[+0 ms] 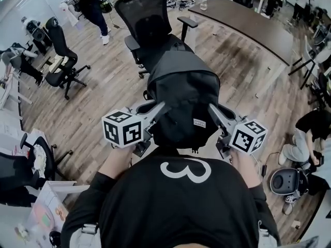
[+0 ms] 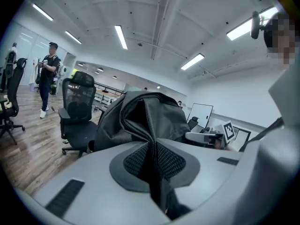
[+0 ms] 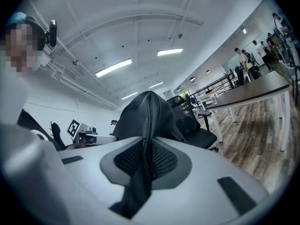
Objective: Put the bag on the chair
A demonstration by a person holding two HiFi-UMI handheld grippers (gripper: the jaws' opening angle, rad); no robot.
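We hold one black bag [image 1: 181,99] in the middle of the head view, between two grippers. The left gripper [image 1: 158,110] is nearly closed, its two jaws pinching a fold of the bag's fabric on the bag's left side. The right gripper [image 1: 213,111] is nearly closed in the same way on a fold at the bag's right side. The bag hangs in front of our chest.

One black mesh chair [image 1: 147,22] stands just beyond the bag, at the top centre. The bag's far end overlaps its seat in the frame; we cannot tell whether they touch. A second chair [image 1: 63,56] stands well apart in the upper left.

Bare wooden floor [image 1: 111,92] lies open to the left of the near chair and again to its right. One long dark bench [image 1: 243,25] runs diagonally across the upper right, its near edge facing the chair. One standing person [image 1: 89,4] is at the top left.
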